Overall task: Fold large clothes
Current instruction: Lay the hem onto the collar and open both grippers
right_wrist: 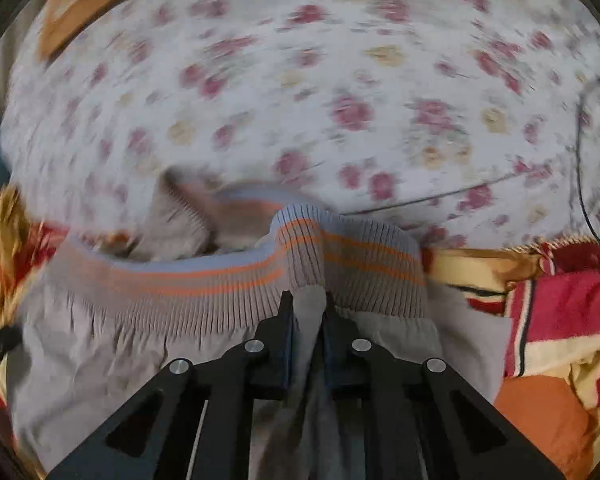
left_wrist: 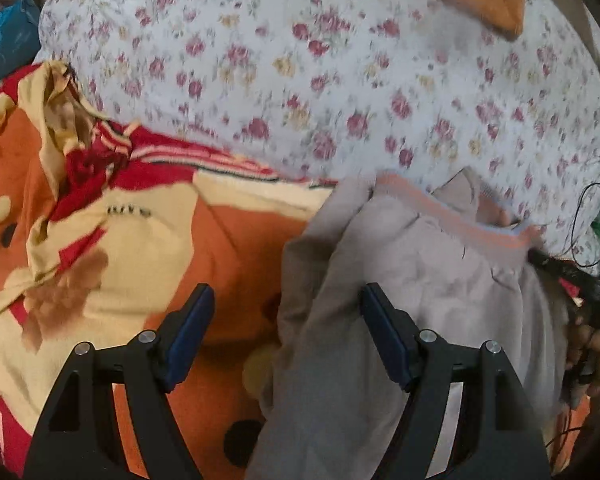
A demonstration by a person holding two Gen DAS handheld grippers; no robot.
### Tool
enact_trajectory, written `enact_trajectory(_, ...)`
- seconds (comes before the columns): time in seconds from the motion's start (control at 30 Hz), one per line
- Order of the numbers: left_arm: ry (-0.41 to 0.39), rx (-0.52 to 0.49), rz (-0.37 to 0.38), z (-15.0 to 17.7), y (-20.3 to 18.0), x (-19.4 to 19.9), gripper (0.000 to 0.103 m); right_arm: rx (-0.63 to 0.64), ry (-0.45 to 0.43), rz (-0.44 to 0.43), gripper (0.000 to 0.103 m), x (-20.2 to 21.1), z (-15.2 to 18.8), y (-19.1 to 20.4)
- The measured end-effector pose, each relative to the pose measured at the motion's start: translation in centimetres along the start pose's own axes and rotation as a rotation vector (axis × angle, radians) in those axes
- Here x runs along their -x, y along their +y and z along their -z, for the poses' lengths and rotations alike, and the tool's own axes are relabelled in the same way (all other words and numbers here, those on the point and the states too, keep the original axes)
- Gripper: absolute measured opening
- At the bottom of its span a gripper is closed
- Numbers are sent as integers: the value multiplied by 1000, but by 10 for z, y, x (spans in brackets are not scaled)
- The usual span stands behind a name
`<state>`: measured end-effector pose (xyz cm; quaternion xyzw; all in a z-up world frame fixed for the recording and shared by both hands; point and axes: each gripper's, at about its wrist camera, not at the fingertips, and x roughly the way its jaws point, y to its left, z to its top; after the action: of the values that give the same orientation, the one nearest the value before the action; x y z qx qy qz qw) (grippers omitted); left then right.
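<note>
On the floral sheet, a grey garment lies bunched.
Right hand-held gripper pinches its fabric below the ribbed hem; left hand-held gripper gapes wide beside it.

A home bedroom: floral bedsheet and a red-orange patterned blanket.

Grey garment: matt woven cloth with a ribbed knit hem. Floral sheet: smooth matt cotton-like cloth. Right gripper: matt black plastic, shiny metal pins.
</note>
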<state>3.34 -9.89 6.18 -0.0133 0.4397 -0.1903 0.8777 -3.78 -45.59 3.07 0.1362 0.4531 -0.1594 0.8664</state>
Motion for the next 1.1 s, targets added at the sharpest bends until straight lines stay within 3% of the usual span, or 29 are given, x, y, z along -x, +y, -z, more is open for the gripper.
enact_trajectory(0.07,25,-25,5,1,-3,-3,75,-16,43,-4,15,-12,4,-4)
enact_trajectory(0.13,60,-41,25,4,-5,-4,75,-32,75,-54,34,-9,9,-7)
enact_trajectory(0.23,85,-77,81,7,-9,5,75,-44,77,-116,56,30,19,-25)
enact_trajectory(0.27,81,-81,89,7,-9,8,76,-42,51,-100,60,51,27,-36)
enact_trajectory(0.33,73,-79,97,8,-9,11,82,-36,14,-47,79,80,44,-56)
enact_trajectory(0.37,73,-68,99,10,-7,11,82,-34,4,-31,80,93,56,-67)
enact_trajectory(0.5,124,-45,85,16,-9,-5,82,-52,103,-14,78,84,83,-92)
enact_trajectory(0.57,133,-52,52,22,-10,-10,82,-65,129,-40,27,74,91,-94)
enact_trajectory(0.6,135,-55,39,24,-10,-12,82,-94,108,-71,8,79,96,-97)
enact_trajectory(0.67,130,-49,16,27,-8,-13,82,-91,44,-16,1,95,100,-98)
enact_trajectory(0.87,117,-49,-23,25,-6,-7,82,-91,87,88,2,88,109,-97)
enact_trajectory(0.97,94,-48,-44,21,-3,2,82,-130,16,118,24,120,97,-84)
enact_trajectory(1.0,92,-44,-48,20,-3,2,82,-140,-6,91,40,128,92,-75)
enact_trajectory(1.03,93,-35,-52,18,-2,2,82,-138,-22,50,48,133,88,-66)
enact_trajectory(1.1,102,-26,-48,17,-2,0,82,-89,-16,-68,48,132,76,-34)
